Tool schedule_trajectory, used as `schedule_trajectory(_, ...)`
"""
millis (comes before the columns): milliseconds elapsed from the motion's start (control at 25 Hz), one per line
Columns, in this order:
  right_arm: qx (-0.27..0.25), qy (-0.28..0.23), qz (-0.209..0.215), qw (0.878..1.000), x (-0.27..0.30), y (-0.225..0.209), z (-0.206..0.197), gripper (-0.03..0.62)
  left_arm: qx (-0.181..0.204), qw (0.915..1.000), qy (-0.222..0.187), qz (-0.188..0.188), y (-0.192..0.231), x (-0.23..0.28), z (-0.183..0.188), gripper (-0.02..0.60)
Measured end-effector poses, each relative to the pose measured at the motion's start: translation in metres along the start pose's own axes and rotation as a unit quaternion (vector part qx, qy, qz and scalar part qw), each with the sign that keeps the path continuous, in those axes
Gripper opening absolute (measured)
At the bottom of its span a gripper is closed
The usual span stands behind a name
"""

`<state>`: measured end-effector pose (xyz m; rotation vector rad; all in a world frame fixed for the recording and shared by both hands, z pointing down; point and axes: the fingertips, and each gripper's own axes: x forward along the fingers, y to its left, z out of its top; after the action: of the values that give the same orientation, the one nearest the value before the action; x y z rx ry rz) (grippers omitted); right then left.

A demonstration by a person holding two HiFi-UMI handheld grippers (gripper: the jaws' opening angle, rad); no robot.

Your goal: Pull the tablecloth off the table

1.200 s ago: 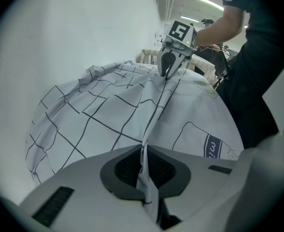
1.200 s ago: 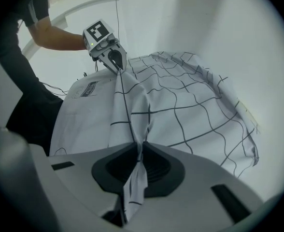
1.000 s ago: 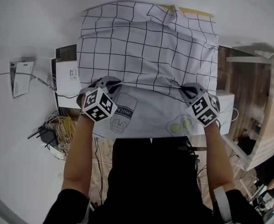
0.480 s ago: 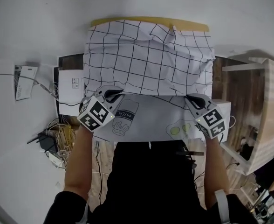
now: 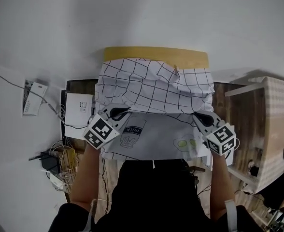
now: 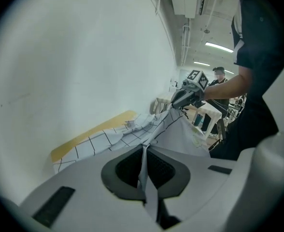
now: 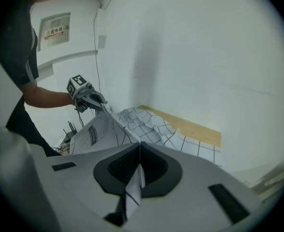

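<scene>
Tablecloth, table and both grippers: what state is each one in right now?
tablecloth: rumpled, near edge lifted, the rest lying on the table.
table: far edge bare, the rest covered.
left gripper: shut on the tablecloth's near edge.
right gripper: shut on the tablecloth's near edge.

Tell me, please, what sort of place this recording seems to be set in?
Probably a lab or workshop room rather than a home: tangled cables lie beside the table, strip lights run overhead, and a printed notice hangs on the bare white wall.
</scene>
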<state>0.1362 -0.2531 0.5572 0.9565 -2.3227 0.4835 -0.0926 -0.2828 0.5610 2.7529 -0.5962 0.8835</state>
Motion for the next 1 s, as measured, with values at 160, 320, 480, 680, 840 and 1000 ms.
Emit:
schedule_trajectory(160,-0.013,-0.044,-0.017,0.999,-0.023,-0.007,0.034,0.021,-0.015,0.9977,-0.065,0.011,0.004,-0.022,0.036,0.012)
schedule_trajectory(320,-0.012,-0.095,-0.031,0.995,-0.059,-0.006,0.063,0.021,-0.025,0.9931,-0.114,0.014,-0.011,-0.045,0.076,0.012)
schedule_trajectory(480,-0.046,-0.149,-0.033,0.987,-0.09,-0.006,0.108,0.021,-0.016,0.987,-0.157,0.03,-0.012,-0.072,0.12,0.012)
schedule_trajectory(680,-0.063,-0.228,-0.003,0.972,-0.139,0.01,0.166,0.021,-0.017,0.9761,-0.211,0.051,-0.023,-0.121,0.175,0.012)
schedule_trajectory(840,-0.082,-0.262,0.006,0.962,-0.181,0.014,0.203,0.021,-0.018,0.9667,-0.246,0.07,-0.037,-0.15,0.22,0.012)
schedule_trajectory(1000,-0.087,-0.292,0.018,0.952,-0.217,0.027,0.228,0.021,-0.015,0.9592,-0.27,0.081,-0.055,-0.178,0.25,0.012)
